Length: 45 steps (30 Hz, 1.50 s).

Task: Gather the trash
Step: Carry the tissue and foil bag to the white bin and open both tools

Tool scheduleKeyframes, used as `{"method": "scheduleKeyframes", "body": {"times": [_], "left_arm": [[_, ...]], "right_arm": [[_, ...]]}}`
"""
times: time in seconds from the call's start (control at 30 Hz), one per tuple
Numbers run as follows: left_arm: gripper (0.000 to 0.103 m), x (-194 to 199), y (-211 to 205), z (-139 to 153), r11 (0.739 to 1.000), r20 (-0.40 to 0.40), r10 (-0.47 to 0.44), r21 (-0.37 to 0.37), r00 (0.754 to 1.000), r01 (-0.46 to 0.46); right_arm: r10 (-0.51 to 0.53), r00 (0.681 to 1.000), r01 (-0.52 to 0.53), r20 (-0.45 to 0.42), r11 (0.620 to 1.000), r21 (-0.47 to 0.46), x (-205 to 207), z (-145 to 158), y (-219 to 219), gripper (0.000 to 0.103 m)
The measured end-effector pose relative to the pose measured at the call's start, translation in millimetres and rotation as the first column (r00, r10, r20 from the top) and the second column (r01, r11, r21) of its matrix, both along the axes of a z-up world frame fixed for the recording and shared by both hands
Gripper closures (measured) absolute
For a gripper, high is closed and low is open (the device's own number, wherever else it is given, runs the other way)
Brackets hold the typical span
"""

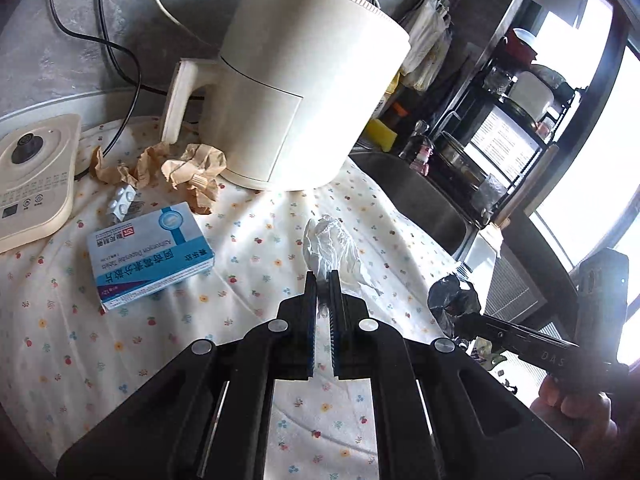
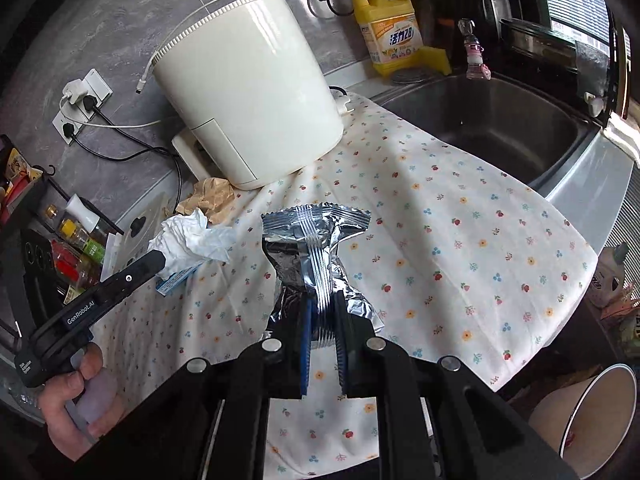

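Note:
My left gripper (image 1: 323,276) is shut on a crumpled white tissue (image 1: 330,246) and holds it above the flowered cloth (image 1: 160,360). The tissue also shows in the right wrist view (image 2: 192,238). My right gripper (image 2: 323,304) is shut on a silver foil wrapper (image 2: 316,240), held over the cloth (image 2: 460,260); it shows dark at the right of the left wrist view (image 1: 452,300). Crumpled brown paper (image 1: 192,172) lies by the air fryer's base. A blue-and-white medicine box (image 1: 150,256) and a small pill blister (image 1: 122,202) lie on the cloth at left.
A cream air fryer (image 1: 308,80) stands at the back of the cloth, a cream appliance (image 1: 32,176) at far left. A steel sink (image 2: 500,120) is to the right, with a yellow detergent bottle (image 2: 392,28). A waste bin (image 2: 596,412) stands below the counter edge.

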State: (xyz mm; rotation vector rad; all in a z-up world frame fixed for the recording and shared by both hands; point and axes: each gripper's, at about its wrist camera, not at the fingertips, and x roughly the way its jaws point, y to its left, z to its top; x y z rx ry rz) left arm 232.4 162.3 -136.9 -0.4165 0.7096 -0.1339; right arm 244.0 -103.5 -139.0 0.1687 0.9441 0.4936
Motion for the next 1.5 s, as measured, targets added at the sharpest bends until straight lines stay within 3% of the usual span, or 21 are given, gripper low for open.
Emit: {"method": "scheduleKeyframes", "body": {"times": [0.23,0.43,0.63,0.8,1.17,1.2,1.27,1.3,1.33,1.5], "left_arm": [[0.097,11.9,-72.8,-6.3,0.993,-0.019,-0.117,-0.004,0.993,0.117],[0.097,19.4,-140.8,-9.3,0.972,-0.035,-0.235,0.005,0.971,0.235],[0.097,26.4,-210.2,-11.3,0.94,-0.052,-0.339,0.017,0.939,0.34],[0.097,29.1,-271.1,-12.7,0.909,-0.063,-0.413,0.029,0.909,0.415],[0.097,17.0,-404.2,-24.6,0.836,-0.105,-0.541,0.039,0.835,0.547],[0.097,15.4,-413.8,-27.1,0.832,-0.112,-0.547,0.039,0.83,0.553],[0.097,12.3,-431.2,-32.0,0.825,-0.128,-0.555,0.042,0.822,0.564],[0.097,11.2,-439.0,-34.7,0.822,-0.136,-0.559,0.045,0.818,0.568],[0.097,10.4,-445.7,-37.9,0.818,-0.144,-0.562,0.047,0.814,0.573],[0.097,6.4,-476.0,-54.7,0.802,-0.186,-0.578,0.051,0.795,0.595]], "right_arm": [[-0.133,0.991,0.133,-0.003,0.991,-0.006,-14.0,-1.2,-86.5,0.092],[-0.262,0.965,0.262,-0.013,0.965,-0.024,-30.9,-8.4,-159.5,0.091],[-0.407,0.913,0.405,-0.033,0.913,-0.055,-54.4,-22.1,-238.4,0.091],[-0.521,0.852,0.516,-0.057,0.853,-0.083,-75.7,-35.3,-310.3,0.091],[-0.623,0.773,0.61,-0.116,0.781,-0.131,-104.2,-79.1,-425.1,0.088],[-0.625,0.771,0.611,-0.123,0.78,-0.132,-104.6,-84.2,-432.5,0.087],[-0.626,0.767,0.613,-0.141,0.78,-0.128,-106.2,-93.5,-445.4,0.075],[-0.628,0.765,0.616,-0.142,0.778,-0.122,-107.4,-97.4,-451.2,0.058],[-0.629,0.765,0.618,-0.138,0.777,-0.12,-108.5,-100.2,-455.5,0.048],[-0.638,0.751,0.627,-0.17,0.769,-0.12,-111.9,-115.6,-477.6,0.046]]}}
